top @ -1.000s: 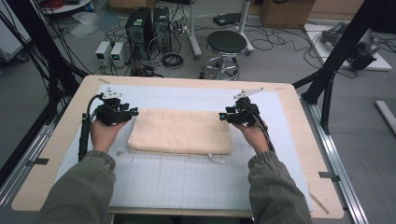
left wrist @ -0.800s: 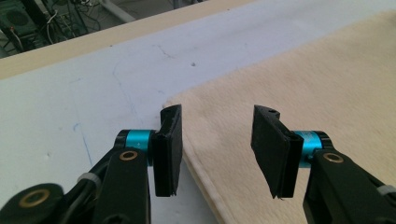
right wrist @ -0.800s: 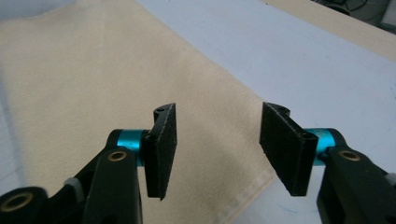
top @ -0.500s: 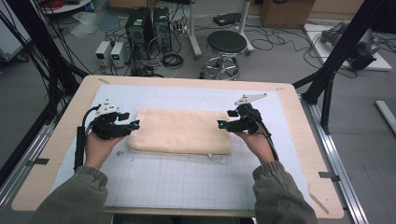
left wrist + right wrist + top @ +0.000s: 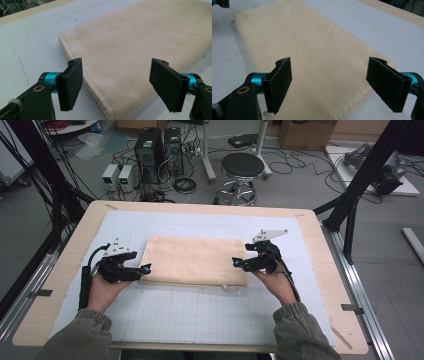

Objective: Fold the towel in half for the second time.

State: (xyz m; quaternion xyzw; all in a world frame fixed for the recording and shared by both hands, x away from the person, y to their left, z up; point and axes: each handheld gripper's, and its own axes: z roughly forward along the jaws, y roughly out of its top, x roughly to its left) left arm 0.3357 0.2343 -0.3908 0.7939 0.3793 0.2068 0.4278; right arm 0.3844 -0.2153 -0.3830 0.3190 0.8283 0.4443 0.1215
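Flanking one folded towel (image 5: 195, 260): two grippers

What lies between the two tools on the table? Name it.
In the high view a folded cream towel spans the stretch from the left tool to the right tool; both tools have just been opening, nothing clamped.

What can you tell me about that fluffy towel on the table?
The towel is cream-coloured and looks like soft, fuzzy terry cloth. It is folded into a neat rectangle of several layers, with a stitched hem along its edge, and a small white tag peeks out at its near side. It lies flat in the middle of the white gridded mat. The left gripper and right gripper sit at its two near corners with jaws open, not pinching it.
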